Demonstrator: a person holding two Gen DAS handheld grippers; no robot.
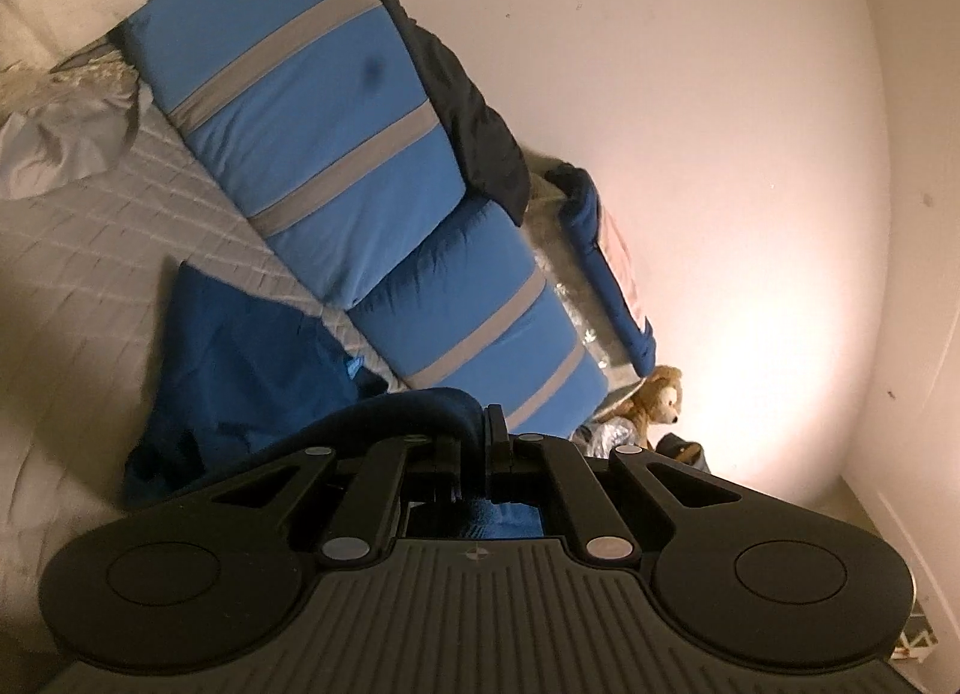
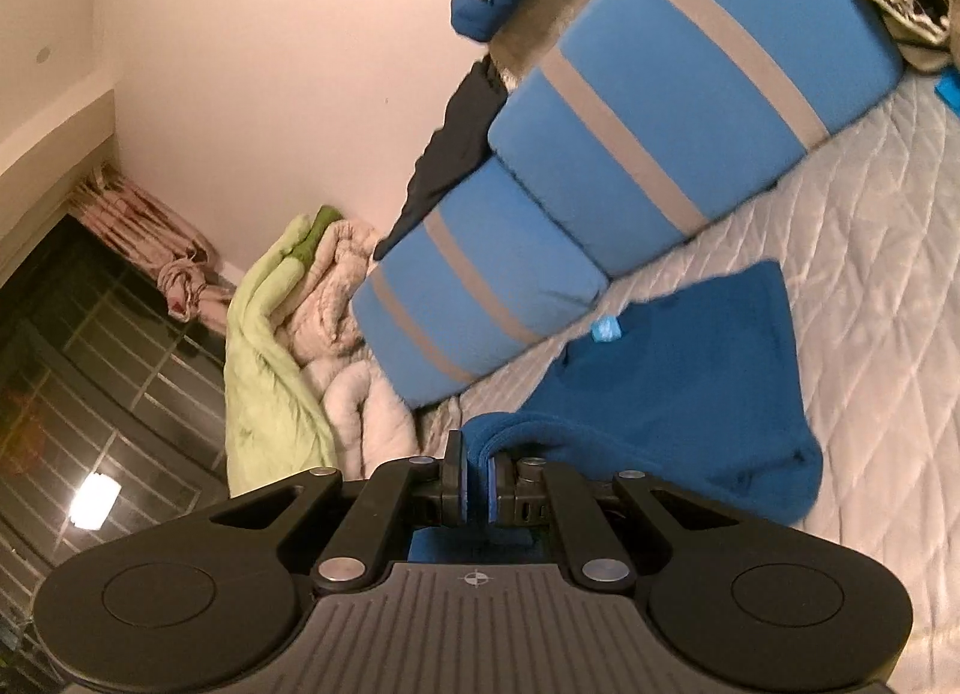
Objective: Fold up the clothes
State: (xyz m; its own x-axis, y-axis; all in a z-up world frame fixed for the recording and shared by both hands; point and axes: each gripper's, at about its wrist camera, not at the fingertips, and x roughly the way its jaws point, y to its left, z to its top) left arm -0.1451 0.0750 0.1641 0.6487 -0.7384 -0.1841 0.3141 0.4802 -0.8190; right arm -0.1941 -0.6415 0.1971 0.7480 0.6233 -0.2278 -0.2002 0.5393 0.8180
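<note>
Both the left gripper [image 1: 480, 430] and right gripper [image 2: 474, 472] were clamped on edges of the dark blue fleece garment [image 2: 678, 370] over the quilted bed [image 2: 870, 250]. Doing this fold well probably meant keeping both fingers pinched, the held edge level and taut

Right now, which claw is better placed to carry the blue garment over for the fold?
Neither alone: left claw and right claw are both shut on the blue garment, so probably both together.
</note>
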